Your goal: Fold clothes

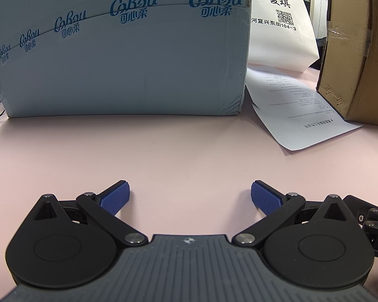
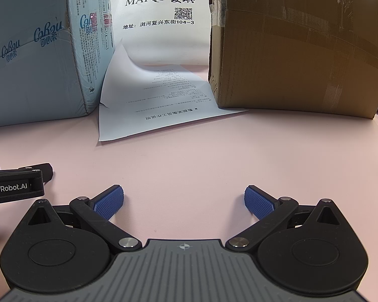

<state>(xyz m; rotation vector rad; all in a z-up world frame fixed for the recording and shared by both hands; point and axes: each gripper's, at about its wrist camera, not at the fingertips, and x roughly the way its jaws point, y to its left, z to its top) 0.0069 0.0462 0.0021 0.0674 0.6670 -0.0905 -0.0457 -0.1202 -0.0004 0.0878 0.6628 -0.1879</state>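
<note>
Both the left tongs (image 1: 190, 197) and right tongs (image 2: 184, 202) gape wide, empty, over the bare pink tabletop (image 2: 189, 156); no clothes show, so their direction cannot be told.

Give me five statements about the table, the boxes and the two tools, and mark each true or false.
1. Both tools are open with nothing between their fingers. True: the left tool and the right tool are spread over bare pink table.
2. A folded shirt lies on the table. False: no clothing is in either view.
3. A printed sheet of paper lies between the pale blue box and the brown cardboard box. True.
4. The brown cardboard box stands to the left of the pale blue box. False: it stands to the right.
5. The white bag behind the paper is blank. False: it bears printed lettering and a QR code.
</note>
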